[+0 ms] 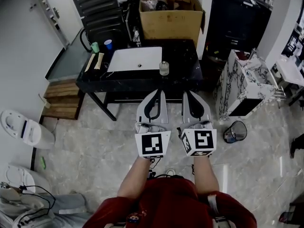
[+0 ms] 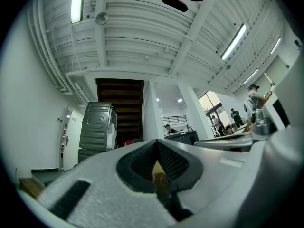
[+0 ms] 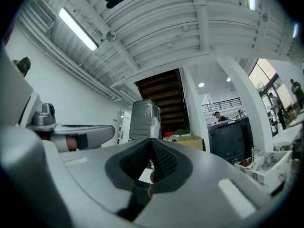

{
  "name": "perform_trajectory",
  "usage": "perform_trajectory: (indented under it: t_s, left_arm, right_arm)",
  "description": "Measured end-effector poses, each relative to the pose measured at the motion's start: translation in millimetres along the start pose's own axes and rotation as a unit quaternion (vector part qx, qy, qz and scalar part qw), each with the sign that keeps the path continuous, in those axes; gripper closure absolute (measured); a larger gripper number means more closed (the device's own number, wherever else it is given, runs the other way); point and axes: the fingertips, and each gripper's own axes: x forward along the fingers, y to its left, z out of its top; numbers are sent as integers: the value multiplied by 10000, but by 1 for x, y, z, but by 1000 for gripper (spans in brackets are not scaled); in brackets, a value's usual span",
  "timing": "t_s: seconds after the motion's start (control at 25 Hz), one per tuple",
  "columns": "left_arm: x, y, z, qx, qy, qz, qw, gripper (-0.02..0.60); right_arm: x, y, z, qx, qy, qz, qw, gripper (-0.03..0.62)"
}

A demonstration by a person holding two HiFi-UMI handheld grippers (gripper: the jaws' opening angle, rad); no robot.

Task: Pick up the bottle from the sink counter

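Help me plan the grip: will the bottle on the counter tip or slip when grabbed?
The bottle looks squat and stands upright, so it probably won't tip easily. It seems clear, so likely smooth and somewhat slippery. It stands near the front edge of the counter, so a hard push might knock it off.

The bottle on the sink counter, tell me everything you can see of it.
The small, squat, pale see-through bottle has a narrow neck and a cap. It stands upright on the black counter, beside the right front corner of the white sink basin. Only the counter touches it; any label is too small to tell.
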Motion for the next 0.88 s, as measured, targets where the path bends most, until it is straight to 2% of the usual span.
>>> perform_trajectory:
  t_s: [0.2, 0.48, 0.88]
  left_arm:
    - [24, -3, -2, -53, -90, 30, 9999, 578]
    - [46, -9, -17, -112, -4, -58, 9999, 578]
    - [103, 7, -45, -423, -147, -272, 9986, 578]
  right_arm:
    - [15, -22, 5, 37, -107, -11, 9999, 592]
    - [26, -40, -5, 2, -48, -77, 10000, 594]
    - [74, -65, -14, -348, -120, -315, 9988, 592]
